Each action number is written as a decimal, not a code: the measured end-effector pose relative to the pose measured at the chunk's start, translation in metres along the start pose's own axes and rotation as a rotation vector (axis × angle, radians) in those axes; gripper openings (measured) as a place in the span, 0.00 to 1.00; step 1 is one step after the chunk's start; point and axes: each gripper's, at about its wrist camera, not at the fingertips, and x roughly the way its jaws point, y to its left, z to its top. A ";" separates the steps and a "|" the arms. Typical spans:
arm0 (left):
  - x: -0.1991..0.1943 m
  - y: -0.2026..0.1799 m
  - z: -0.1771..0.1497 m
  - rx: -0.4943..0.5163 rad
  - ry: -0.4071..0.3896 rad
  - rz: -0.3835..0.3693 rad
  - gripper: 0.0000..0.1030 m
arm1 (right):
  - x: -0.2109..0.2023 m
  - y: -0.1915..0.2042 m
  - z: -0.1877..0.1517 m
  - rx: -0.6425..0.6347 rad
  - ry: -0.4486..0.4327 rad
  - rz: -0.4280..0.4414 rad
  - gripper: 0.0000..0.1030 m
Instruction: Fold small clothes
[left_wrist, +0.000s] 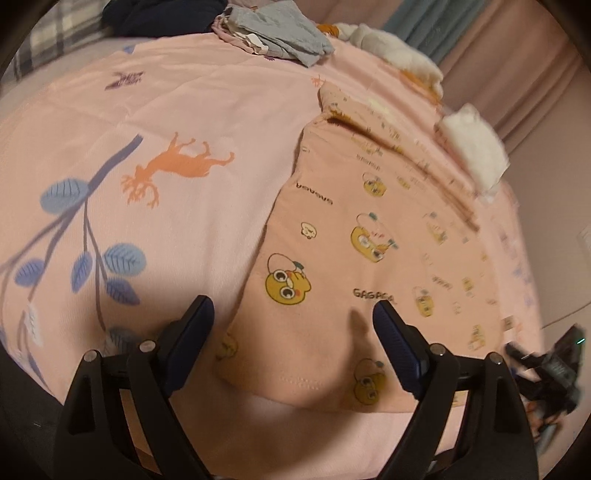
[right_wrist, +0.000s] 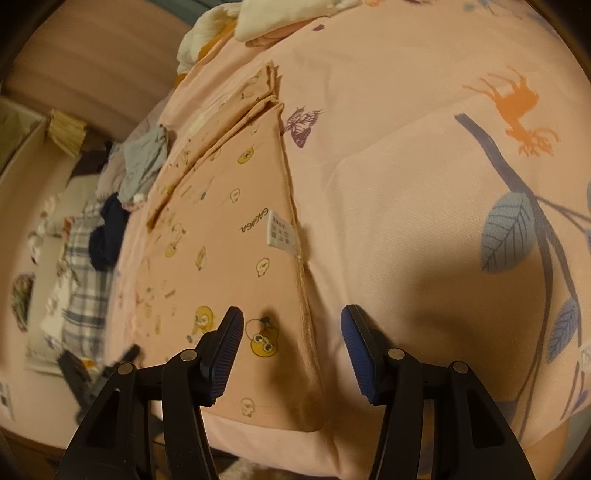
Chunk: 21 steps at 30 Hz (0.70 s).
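Both empty: left gripper (left_wrist: 293, 317) wide open, right gripper (right_wrist: 291, 332) half open; a grab at garment (left_wrist: 332, 229) hem by bed (left_wrist: 221, 110) edge may snag sheet

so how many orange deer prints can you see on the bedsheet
1: the orange deer is printed on the pink bedsheet, beside the cartoon-print garment. More may be hidden under the clothes.

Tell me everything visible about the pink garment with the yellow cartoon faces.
The pink garment looks like soft knit cotton, printed with yellow cartoon faces and "GAGAGA" lettering. It lies spread flat on the pink bedsheet, its far part creased into folds. A white care label sits at one side seam, and the near hem is stitched. Nothing grips it.
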 end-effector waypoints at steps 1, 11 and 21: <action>-0.002 0.004 0.001 -0.025 -0.004 -0.032 0.85 | 0.001 0.002 -0.001 -0.021 -0.003 -0.016 0.53; -0.015 0.018 -0.005 -0.199 0.031 -0.201 0.85 | 0.008 0.020 -0.006 -0.133 -0.014 -0.111 0.63; -0.020 0.009 -0.014 -0.286 0.077 -0.216 0.85 | 0.009 0.022 -0.006 -0.125 -0.028 -0.110 0.69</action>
